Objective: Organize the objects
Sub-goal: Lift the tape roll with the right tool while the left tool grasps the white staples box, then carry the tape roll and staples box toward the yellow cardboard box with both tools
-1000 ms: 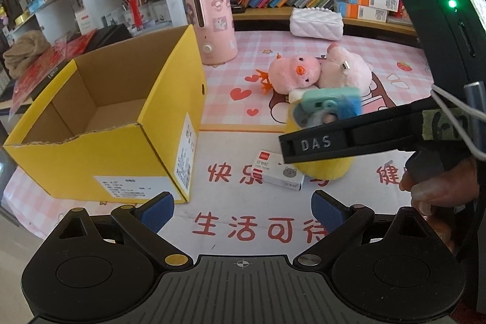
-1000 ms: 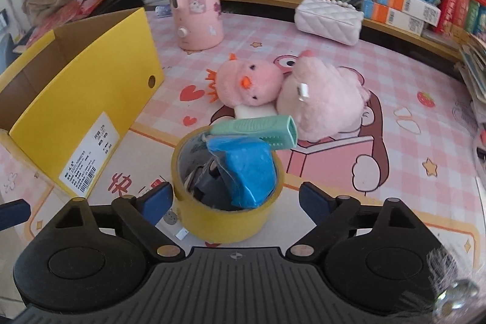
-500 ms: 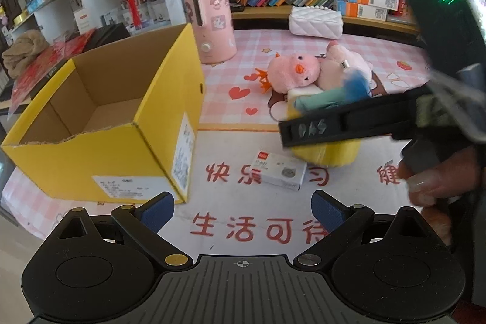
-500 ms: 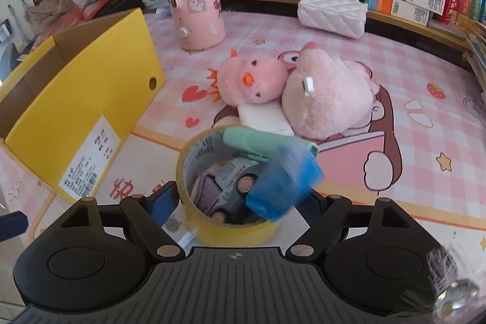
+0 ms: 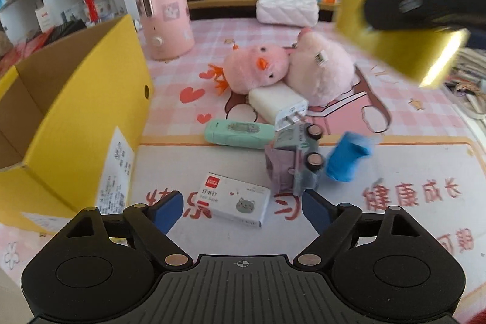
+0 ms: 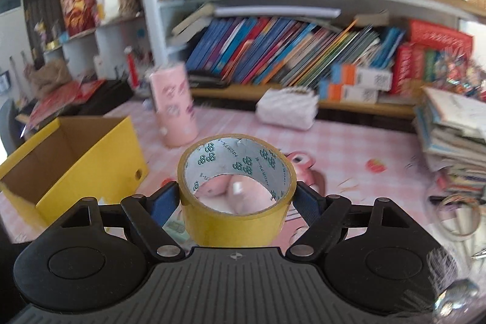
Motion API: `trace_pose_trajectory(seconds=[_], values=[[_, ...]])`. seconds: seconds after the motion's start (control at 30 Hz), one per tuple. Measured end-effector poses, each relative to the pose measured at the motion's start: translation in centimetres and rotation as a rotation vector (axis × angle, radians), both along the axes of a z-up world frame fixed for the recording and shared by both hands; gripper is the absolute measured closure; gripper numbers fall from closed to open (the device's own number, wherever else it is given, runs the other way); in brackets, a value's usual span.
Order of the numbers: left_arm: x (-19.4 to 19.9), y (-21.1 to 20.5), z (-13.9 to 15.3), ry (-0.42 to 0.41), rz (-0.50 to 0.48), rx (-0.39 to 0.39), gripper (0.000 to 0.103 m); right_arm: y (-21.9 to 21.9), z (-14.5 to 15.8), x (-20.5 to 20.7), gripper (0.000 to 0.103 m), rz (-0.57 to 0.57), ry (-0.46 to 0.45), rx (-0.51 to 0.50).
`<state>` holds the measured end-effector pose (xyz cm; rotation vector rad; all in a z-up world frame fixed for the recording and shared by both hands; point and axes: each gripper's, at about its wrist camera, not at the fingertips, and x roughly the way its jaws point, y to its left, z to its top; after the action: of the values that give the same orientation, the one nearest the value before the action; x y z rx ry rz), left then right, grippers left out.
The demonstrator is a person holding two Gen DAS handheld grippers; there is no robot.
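Right wrist view: the right tongs (image 6: 237, 196) clamp a roll of yellow tape (image 6: 237, 190) by its outer wall, one blue pad (image 6: 161, 204) pressed on each side, the roll lifted clear of the counter (image 6: 349, 141) with its open core facing forward. From the left wrist view the same roll appears blurred at 2 o'clock, high above the clutter. What lies below on the pink checked cloth: a mint green case (image 5: 240, 133), a small toy truck (image 5: 296, 158) on its side, a blue piece (image 5: 347, 157) just beside it at 3 o'clock, and a white charger plug (image 5: 278, 104) tucked against two pink plush chicks (image 5: 258, 69). A staple box (image 5: 235, 202) rests nearest the left tongs (image 5: 243, 207), whose jaws have just been narrowing yet stand apart with only that box's edge between them, untouched. At 9 o'clock sits an open yellow cardboard box (image 5: 91, 117); a pink cylinder (image 5: 164, 11) stands beyond it.
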<state>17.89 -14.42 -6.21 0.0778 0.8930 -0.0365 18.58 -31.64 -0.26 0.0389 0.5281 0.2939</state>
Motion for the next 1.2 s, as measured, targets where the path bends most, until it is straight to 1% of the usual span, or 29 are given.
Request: trace_pose_trajectory(seconds=[0.03,0.13,0.23,0.27,0.37,0.43,0.6,0.73,0.97,1.1,1.2], values=[[0.3,0.1,-0.3,0.01,0.005,0.005,0.019,-0.3,0.1,-0.1,0.024,-0.007,-0.003,0.003],[1.1,0.6,-1.2,0.041,0.026,-0.002,0.03,-1.0,0.1,-0.1,0.024,-0.025,-0.005,0.001],[1.2,1.2,-1.5,0.04,0.025,-0.05,0.039,-1.4,-0.1,-0.2,0.024,-0.043,0.013,0.003],[1.1,1.2,-1.5,0.035,0.018,-0.054,0.044,-1.5,-0.3,-0.2,0.024,-0.049,0.022,0.003],[1.0,1.2,-1.4,0.04,0.005,-0.057,0.045,-1.7,-0.6,-0.3,0.024,-0.077,0.049,0.004],[0.4,1.4,-0.9,0.021,0.01,-0.059,0.045,-1.6,-0.7,-0.5,0.024,-0.094,0.055,-0.004],[-1.6,2.3,2.1,-0.077,0.001,-0.068,0.045,-1.3,-0.9,-1.0,0.024,-0.13,0.07,-0.018],[-3.4,3.7,4.2,-0.159,0.015,-0.108,0.045,-0.3,-1.3,-1.9,0.024,-0.132,0.098,-0.038],[-6.0,6.3,5.7,-0.203,0.02,-0.14,0.045,2.8,-1.1,-4.5,0.023,-0.108,0.097,-0.05],[-8.3,8.8,6.3,-0.238,0.033,-0.145,0.045,5.0,-0.8,-6.2,0.023,-0.1,0.104,-0.051],[-9.8,10.8,6.4,-0.24,0.059,-0.148,0.045,7.1,-0.6,-7.7,0.023,-0.088,0.108,-0.054]])
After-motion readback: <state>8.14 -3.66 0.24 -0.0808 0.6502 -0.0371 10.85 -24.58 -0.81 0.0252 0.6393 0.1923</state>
